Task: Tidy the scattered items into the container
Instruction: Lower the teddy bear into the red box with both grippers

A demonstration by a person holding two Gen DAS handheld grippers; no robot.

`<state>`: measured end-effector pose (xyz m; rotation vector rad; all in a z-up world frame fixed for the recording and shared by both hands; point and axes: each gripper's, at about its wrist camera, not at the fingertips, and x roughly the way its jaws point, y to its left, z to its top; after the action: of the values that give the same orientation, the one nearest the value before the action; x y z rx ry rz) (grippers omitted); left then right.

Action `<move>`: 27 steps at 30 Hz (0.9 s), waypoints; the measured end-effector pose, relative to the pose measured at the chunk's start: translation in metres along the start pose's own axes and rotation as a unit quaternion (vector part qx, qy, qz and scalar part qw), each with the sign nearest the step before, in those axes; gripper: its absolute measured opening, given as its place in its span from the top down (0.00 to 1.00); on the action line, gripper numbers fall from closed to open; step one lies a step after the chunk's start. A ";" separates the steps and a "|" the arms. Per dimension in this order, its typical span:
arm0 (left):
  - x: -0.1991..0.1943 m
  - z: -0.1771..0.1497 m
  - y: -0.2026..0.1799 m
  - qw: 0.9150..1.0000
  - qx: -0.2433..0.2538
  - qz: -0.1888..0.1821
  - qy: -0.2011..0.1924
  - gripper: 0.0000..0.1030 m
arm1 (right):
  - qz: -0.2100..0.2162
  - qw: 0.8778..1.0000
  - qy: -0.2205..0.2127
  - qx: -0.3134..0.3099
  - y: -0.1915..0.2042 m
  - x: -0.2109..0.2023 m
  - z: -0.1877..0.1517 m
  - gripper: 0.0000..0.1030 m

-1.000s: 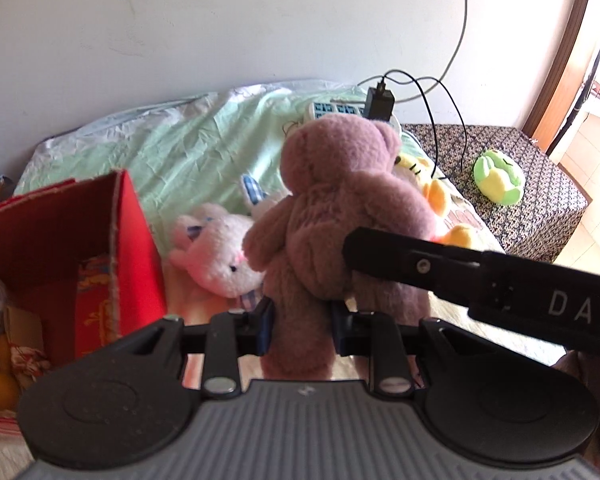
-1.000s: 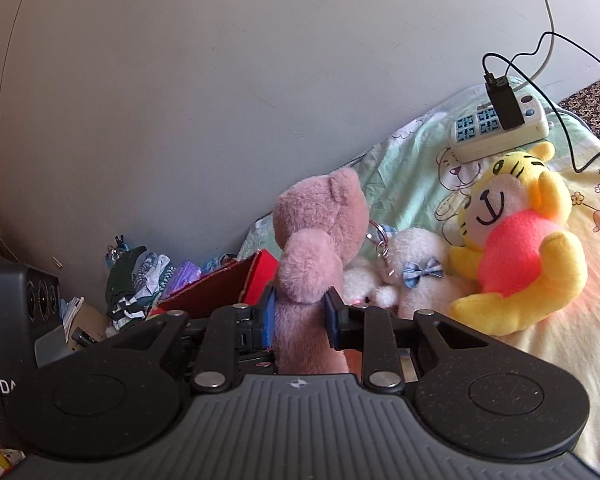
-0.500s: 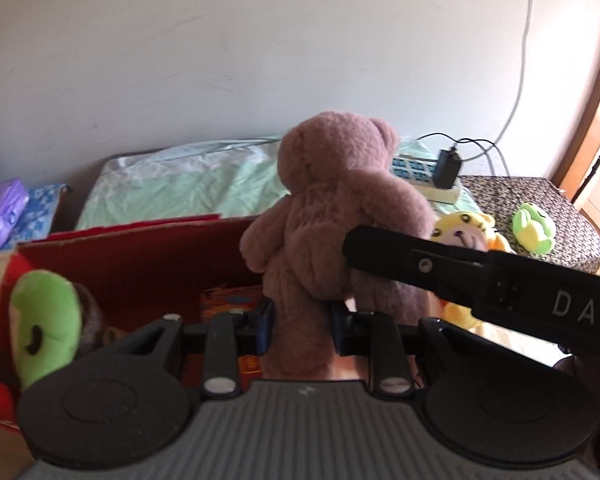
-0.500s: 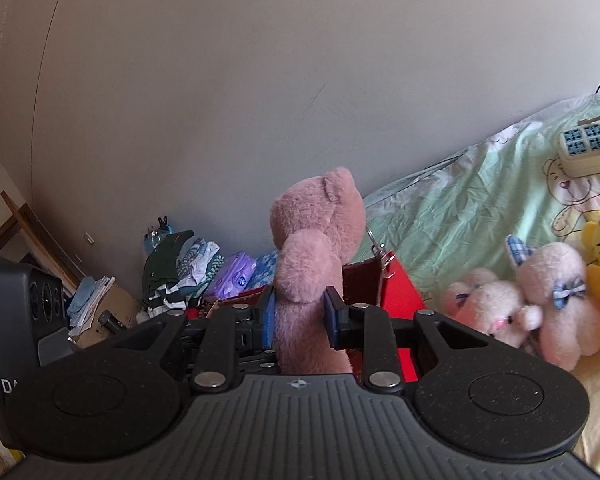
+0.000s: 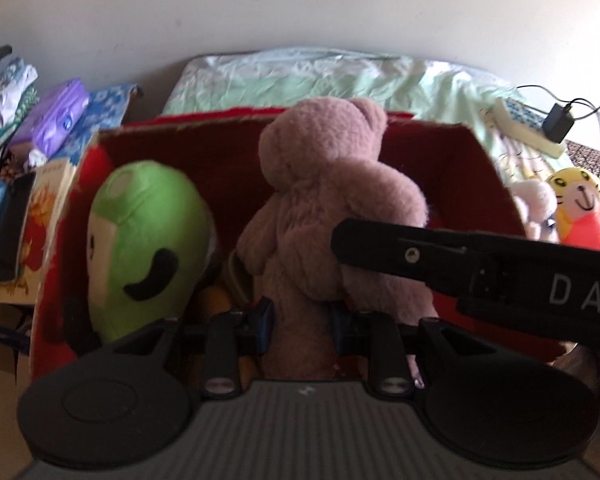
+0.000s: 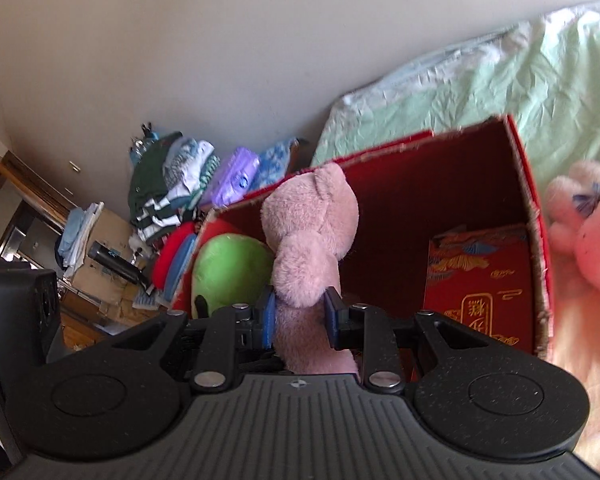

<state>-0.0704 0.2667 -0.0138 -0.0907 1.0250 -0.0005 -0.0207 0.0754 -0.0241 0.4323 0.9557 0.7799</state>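
Both grippers hold one mauve teddy bear (image 5: 324,216), seen from the back. My left gripper (image 5: 302,322) is shut on its lower body. My right gripper (image 6: 300,312) is shut on it too, and its black body crosses the left wrist view. The bear (image 6: 308,240) hangs over the open red cardboard box (image 5: 480,168), near the box middle. A green plush (image 5: 140,240) lies inside the box at the left, also in the right wrist view (image 6: 228,272). The box (image 6: 528,200) stands on the bed.
A pink plush rabbit (image 6: 584,232) and a yellow tiger plush (image 5: 576,204) lie on the green sheet (image 5: 300,80) right of the box. A power strip with charger (image 5: 532,128) lies behind. Folded clothes and packets (image 6: 180,176) pile up left of the box.
Both grippers have carried the bear from the bed leftward over the box and tilted down toward its inside. The grip has not changed.
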 end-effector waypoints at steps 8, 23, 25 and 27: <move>0.019 0.002 0.017 0.999 -0.008 0.011 0.034 0.75 | -0.027 0.998 0.056 0.021 -0.003 0.025 0.001 0.73; 0.027 -0.005 0.020 0.999 -0.014 -0.002 0.047 0.59 | -0.063 0.996 0.066 0.024 -0.013 0.029 -0.001 0.66; 0.028 -0.005 0.019 0.999 -0.014 -0.001 0.048 0.59 | -0.067 0.996 0.065 0.016 -0.010 0.029 -0.002 0.66; 0.028 -0.006 0.019 0.999 -0.012 0.000 0.048 0.59 | -0.073 0.995 0.065 0.008 -0.008 0.030 -0.003 0.65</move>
<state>-0.0614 0.2835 -0.0421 -0.1139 1.1205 0.0071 -0.0097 0.0930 -0.0476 0.3247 1.1036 0.6749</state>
